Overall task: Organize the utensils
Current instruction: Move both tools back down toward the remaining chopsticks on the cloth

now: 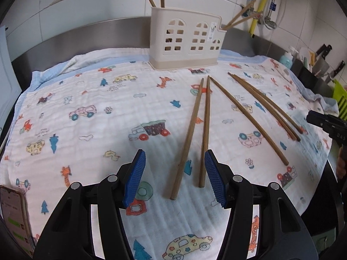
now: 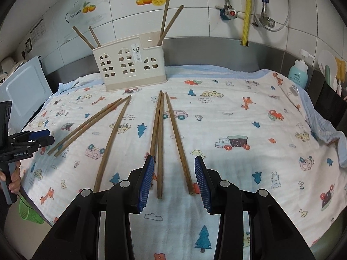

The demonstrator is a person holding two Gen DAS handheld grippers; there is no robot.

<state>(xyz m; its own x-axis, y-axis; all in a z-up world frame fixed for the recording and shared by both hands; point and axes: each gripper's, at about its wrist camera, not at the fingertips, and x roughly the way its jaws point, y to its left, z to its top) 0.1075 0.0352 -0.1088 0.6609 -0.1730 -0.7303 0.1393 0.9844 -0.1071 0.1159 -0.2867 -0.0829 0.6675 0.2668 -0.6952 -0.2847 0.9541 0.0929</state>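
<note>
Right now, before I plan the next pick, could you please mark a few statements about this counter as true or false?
1. The left gripper and the right gripper both have their jaws apart and hold nothing. True.
2. The utensil holder lies tipped on its side. False: it stands upright at the far edge of the patterned cloth.
3. Six loose chopsticks lie on the cloth. True.
4. The holder is empty. False: four standing chopsticks stick out of it, two at each end.
</note>
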